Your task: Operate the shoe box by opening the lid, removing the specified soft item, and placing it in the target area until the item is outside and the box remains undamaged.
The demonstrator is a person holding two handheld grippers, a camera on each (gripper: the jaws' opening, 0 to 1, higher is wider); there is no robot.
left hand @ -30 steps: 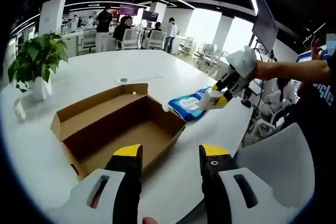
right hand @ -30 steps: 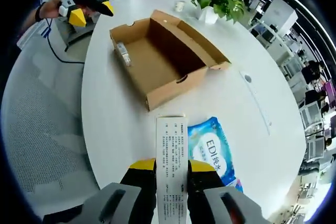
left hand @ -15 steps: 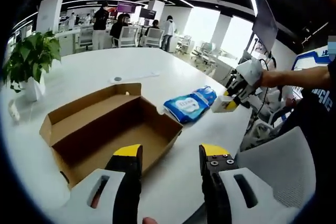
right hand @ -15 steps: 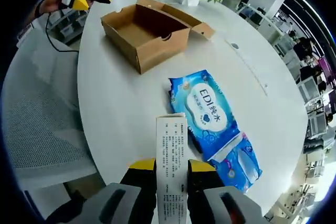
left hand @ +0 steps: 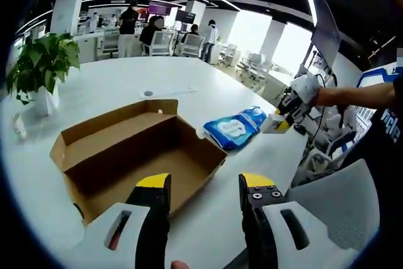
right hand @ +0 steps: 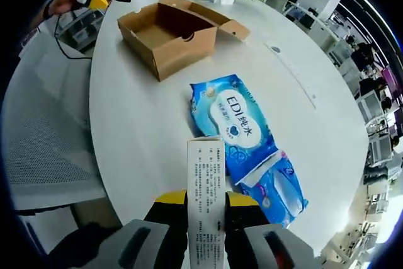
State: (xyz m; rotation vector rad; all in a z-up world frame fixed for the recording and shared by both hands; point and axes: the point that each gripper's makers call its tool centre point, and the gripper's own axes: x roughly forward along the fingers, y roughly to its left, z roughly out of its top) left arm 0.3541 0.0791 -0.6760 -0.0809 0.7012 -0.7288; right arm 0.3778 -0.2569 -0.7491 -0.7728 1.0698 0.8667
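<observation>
An open-plan office with a round white worktop [right hand: 145, 137] carries the scene. The box [left hand: 135, 152] sits open, lid folded back, and looks empty and undamaged. A blue wipes pack [right hand: 242, 140] lies on the worktop beside the box, near the edge. The right gripper [right hand: 206, 201] is clamped on a small white printed carton [right hand: 206, 184], held over the worktop next to the pack. The left gripper [left hand: 204, 187] hangs wide and empty near the box. Judged from this, only setting the carton down remains.

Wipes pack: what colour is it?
Blue with a white label; the wipes pack shows best in the right gripper view.
</observation>
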